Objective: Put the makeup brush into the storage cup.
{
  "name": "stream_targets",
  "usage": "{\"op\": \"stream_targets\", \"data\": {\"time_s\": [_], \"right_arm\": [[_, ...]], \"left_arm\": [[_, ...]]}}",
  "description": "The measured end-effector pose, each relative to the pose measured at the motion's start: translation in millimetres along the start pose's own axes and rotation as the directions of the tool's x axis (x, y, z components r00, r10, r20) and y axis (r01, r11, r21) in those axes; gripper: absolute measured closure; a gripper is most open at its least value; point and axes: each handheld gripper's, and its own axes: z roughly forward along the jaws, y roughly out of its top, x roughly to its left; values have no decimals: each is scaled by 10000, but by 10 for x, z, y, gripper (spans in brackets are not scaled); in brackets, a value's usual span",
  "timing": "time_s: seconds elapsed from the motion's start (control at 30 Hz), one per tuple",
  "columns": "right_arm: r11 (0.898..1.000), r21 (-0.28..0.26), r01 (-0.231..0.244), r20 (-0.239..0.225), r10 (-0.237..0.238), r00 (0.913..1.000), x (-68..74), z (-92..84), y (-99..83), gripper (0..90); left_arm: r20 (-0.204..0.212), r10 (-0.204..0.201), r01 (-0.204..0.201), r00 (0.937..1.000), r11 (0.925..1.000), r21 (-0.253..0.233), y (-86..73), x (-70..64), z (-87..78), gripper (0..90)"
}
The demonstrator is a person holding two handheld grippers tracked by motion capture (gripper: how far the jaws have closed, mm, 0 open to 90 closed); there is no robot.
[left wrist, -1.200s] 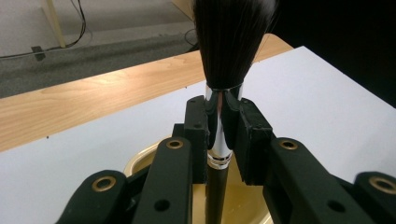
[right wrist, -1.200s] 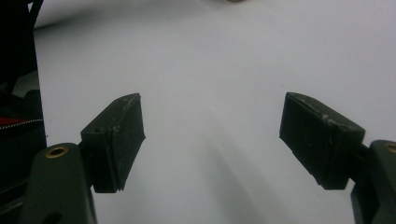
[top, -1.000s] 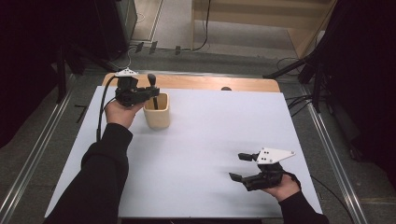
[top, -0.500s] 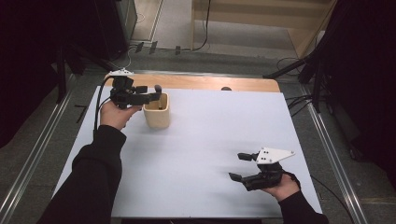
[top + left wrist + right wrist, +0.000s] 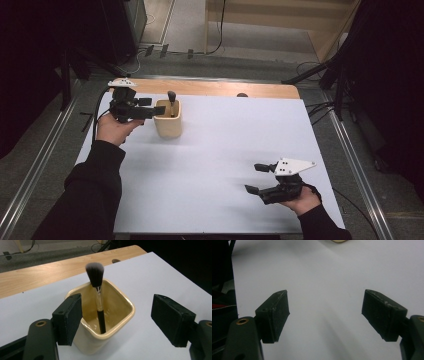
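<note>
Currently you're working over a counter (image 5: 210, 165) covered in a smooth matte white sheet, with a bare pale-wood strip (image 5: 210, 88) showing along the far edge. Grey floor, metal rails and loose cables are surrounding it; the room beyond is sitting dark.

A cream cup (image 5: 168, 119), glossy, square-mouthed with rounded corners, is standing near the far left corner. A makeup brush (image 5: 98, 293) is leaning upright inside it: black handle, clear neck, dark bristles with pale tips.

Your left gripper (image 5: 148, 106) is hovering just left of the cup; its fingers have just been opening and are now standing wide, pressing on nothing.

Your right gripper (image 5: 257, 178) is sitting well apart near the front right, fingers spread wide, holding nothing.
</note>
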Motion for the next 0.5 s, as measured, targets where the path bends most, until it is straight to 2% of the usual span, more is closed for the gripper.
{"op": "stream_targets", "data": {"time_s": [0.23,0.37,0.5], "right_arm": [[10000,12,-4,-12,4,10000,0,1,-1,226],[10000,8,-21,-1,21,10000,-2,0,-1,226],[10000,12,-23,-3,23,10000,-1,1,-1,226]], "left_arm": [[34,91,-92,10000,9998,160,-92,-31,-64,257],[185,25,-28,9998,9998,201,-148,-48,-95,254],[105,129,-132,9999,9993,342,-200,-66,-117,249]]}}
